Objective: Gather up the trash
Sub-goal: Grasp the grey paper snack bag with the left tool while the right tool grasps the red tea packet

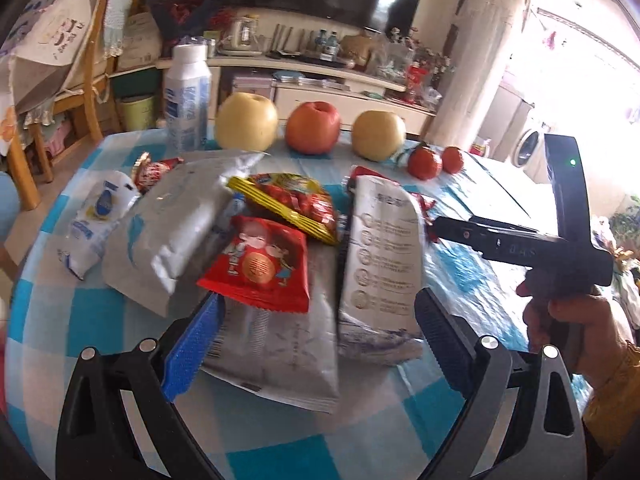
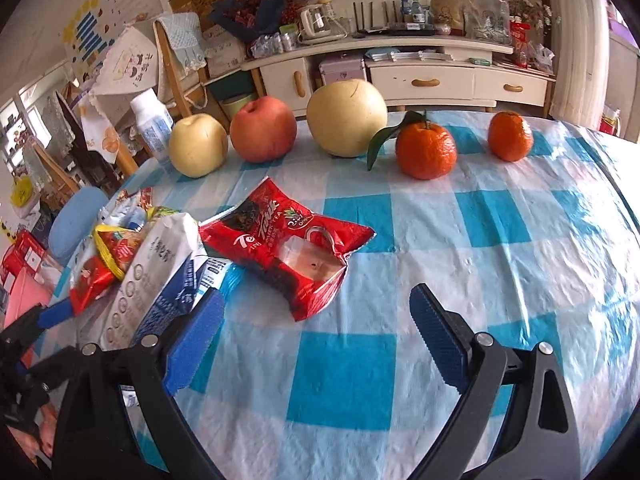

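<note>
- The left gripper (image 1: 318, 330) hangs over the pile of wrappers with its jaws spread wide and nothing held; the small red snack packet (image 1: 256, 268) lies just ahead of its left finger, on top of a flat silver bag (image 1: 280, 356) that sits between the jaws.
- Left of those jaws lie a white-and-blue pouch (image 1: 94, 220) and a large silver pouch (image 1: 176, 220); ahead of them is a yellow-edged red packet (image 1: 296, 204).
- Just inside the right jaw stands a white printed carton (image 1: 384, 248), tilted on its edge.
- The right gripper (image 2: 316, 322) is likewise wide open and empty, low over the checked tablecloth (image 2: 500, 240); the red tea bag (image 2: 288, 248) lies ahead of its jaws, nearer the left finger, apart from the pile.
- To do this well, I judge each gripper should settle on one wrapper and close on a crimped edge, not a flat face.
- The fruit row beyond, from pear (image 2: 198, 146) to mandarin (image 2: 510, 136), is well ahead of the jaws and best left alone.
</note>
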`<state>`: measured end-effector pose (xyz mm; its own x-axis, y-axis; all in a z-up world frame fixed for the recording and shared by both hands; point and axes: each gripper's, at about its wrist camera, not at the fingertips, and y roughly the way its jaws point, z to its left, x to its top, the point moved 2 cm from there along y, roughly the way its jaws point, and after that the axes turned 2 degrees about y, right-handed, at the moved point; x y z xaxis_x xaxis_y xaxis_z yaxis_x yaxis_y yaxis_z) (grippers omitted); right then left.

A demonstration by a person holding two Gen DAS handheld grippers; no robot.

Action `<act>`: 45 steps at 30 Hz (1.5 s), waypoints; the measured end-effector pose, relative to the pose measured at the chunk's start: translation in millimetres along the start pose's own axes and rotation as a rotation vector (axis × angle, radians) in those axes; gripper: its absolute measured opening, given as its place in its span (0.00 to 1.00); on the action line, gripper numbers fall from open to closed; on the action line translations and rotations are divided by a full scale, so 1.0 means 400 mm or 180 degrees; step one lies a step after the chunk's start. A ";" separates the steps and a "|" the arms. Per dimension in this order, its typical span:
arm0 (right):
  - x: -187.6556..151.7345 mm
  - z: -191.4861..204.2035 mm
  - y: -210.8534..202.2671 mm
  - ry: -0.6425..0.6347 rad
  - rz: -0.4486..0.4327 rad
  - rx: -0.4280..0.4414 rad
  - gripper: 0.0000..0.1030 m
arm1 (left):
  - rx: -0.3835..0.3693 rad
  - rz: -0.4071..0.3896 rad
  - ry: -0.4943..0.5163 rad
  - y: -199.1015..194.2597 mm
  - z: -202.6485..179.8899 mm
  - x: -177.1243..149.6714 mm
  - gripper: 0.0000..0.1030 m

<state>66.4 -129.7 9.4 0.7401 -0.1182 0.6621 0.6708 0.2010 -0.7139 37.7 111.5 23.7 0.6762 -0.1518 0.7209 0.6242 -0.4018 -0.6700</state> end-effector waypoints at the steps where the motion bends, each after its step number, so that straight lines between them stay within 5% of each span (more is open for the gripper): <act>1: 0.006 0.004 0.011 -0.0053 0.0025 0.0017 0.91 | 0.0063 -0.0007 -0.0032 0.000 0.010 0.005 0.92; 15: 0.054 0.070 0.088 -0.0862 0.0105 -0.0109 0.91 | 0.0235 0.0010 0.0044 0.056 0.037 0.053 0.92; 21: 0.068 0.066 0.125 -0.0946 0.0178 -0.0098 0.92 | -0.0097 0.0177 0.0039 0.078 0.011 0.038 0.92; 28: 0.065 0.063 0.136 -0.0994 0.0230 -0.0060 0.92 | 0.0208 0.0127 0.0291 0.061 -0.008 0.028 0.92; 30: 0.067 0.061 0.138 -0.0985 0.0233 -0.0079 0.92 | 0.0307 0.0144 0.0212 0.062 0.013 0.023 0.92; 45: 0.066 0.042 0.150 -0.0884 0.0307 -0.0166 0.92 | -0.0020 0.0244 -0.0421 0.080 0.073 -0.001 0.94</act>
<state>125.4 -104.6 -12.3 0.7636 0.1709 0.6226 0.6050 0.1472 -0.7825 68.8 124.9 -3.3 0.7677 -0.0623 0.6378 0.5665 -0.3992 -0.7209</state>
